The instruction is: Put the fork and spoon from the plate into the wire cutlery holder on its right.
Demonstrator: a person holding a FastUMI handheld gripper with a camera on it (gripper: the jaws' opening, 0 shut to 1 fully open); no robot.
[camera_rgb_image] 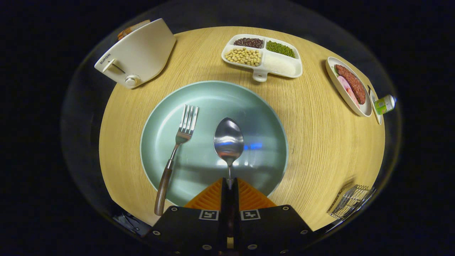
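We see a staged dining setup in a dark booth: a round wooden desk [320,142] carries a toaster [137,53] at upper left, a divided dish of beans [262,55] at top centre, and a plate of meat [350,85] at upper right.

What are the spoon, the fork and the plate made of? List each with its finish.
Spoon, clamped by the gripper: polished metal, mirror reflections in the bowl.
Fork: shiny metal tines, dark brown handle, possibly wood.
Plate: likely glazed ceramic, pale green with soft glare.
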